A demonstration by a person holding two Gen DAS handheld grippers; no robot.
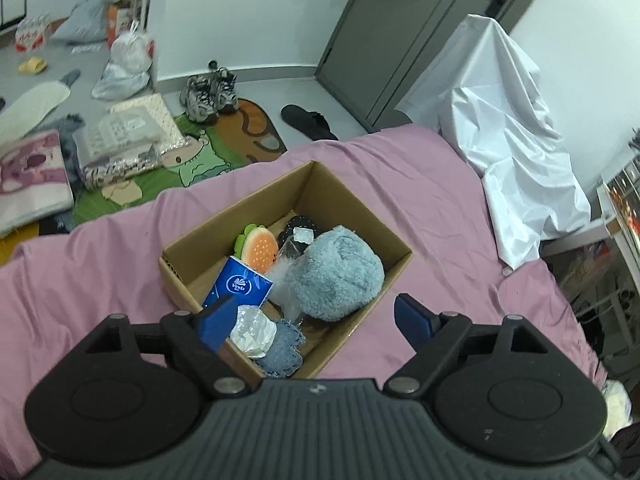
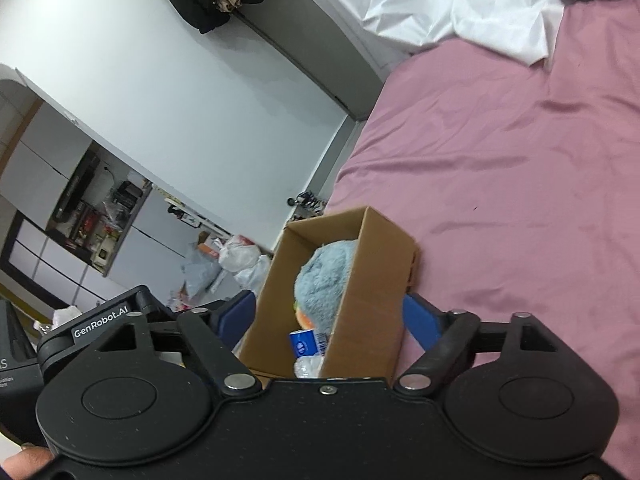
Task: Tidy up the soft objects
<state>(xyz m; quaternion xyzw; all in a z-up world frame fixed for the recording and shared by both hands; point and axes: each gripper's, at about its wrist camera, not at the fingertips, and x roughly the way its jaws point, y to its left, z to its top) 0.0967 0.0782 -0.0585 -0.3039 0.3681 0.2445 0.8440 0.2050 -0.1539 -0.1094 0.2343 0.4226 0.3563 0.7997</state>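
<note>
Cardboard box (image 1: 352, 208) on pink bedsheet (image 1: 440, 184), holding blue plush (image 1: 336, 276), tissue pack (image 1: 240, 284), burger toy (image 1: 260, 250); left gripper (image 1: 312, 312) and right gripper (image 2: 328, 316) spread, empty, over box; advise withdrawing straight up, clear of its walls

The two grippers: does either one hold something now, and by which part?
Nothing is held. The left gripper is open above the cardboard box. The right gripper is open too, its fingers on either side of the box.

Left gripper (image 1: 314, 316) spread wide, empty. Right gripper (image 2: 330, 316) spread wide, seemingly empty, view tilted.
</note>
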